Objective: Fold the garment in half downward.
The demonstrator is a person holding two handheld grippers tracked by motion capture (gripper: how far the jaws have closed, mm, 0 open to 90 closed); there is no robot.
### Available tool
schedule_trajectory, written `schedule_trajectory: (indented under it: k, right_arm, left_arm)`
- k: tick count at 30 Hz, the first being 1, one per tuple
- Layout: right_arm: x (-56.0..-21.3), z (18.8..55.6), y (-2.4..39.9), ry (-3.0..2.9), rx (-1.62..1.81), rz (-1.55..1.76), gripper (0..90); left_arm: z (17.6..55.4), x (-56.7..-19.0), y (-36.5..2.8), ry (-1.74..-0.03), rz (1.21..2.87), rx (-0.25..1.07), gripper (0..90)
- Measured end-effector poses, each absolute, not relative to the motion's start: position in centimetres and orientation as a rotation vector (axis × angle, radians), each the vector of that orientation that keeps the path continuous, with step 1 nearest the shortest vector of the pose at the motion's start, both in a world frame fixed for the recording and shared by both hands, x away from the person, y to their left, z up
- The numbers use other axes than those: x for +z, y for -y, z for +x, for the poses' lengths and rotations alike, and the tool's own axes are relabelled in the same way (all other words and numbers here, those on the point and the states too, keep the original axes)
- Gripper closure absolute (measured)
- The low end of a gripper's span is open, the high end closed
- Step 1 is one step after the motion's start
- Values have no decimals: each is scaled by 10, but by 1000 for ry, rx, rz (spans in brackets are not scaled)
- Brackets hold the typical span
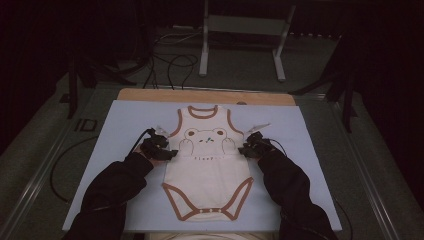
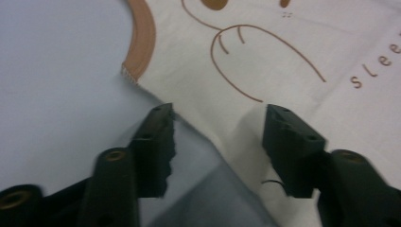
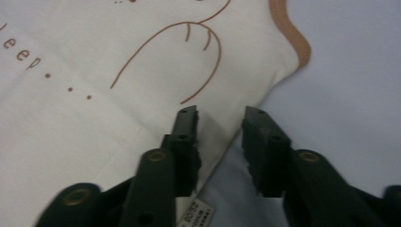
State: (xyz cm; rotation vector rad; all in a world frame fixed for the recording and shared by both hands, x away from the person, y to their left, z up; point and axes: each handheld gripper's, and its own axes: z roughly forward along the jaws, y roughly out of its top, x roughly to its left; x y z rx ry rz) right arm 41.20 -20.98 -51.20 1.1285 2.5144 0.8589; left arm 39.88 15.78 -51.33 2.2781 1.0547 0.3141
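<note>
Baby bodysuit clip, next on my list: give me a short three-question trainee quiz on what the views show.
1. True or false: the bodysuit lies flat on the pale blue mat with its neck opening towards the far edge.
2. Which part of the bodysuit does each gripper straddle? A) the snap crotch B) a side edge just below an armhole C) the neckline
3. In the right gripper view, what small item lies at the cloth's edge between the jaws of the right gripper?

Key
1. True.
2. B: the left gripper and the right one each have a side edge between their jaws, not yet pinched.
3. A sewn-in label.
</note>
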Motion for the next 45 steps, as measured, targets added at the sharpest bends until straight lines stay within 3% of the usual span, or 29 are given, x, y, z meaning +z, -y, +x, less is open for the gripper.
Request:
schedule_trajectory:
  k: [6, 9, 17, 45]
  right_arm:
    - [-511, 411, 206, -2548, 851, 1098, 846]
    - [-511, 411, 204, -2554, 849, 1078, 883]
    - [-510, 410, 203, -2556, 834, 1058, 894]
    - [-483, 405, 211, -2532, 916, 1018, 900]
  left_arm:
    - [400, -514, -154, -1079, 2271, 309, 505]
    - [400, -513, -152, -1084, 2281, 310, 566]
    - [403, -512, -147, -1073, 2260, 233, 876]
    - [400, -487, -158, -996, 2236, 211, 891]
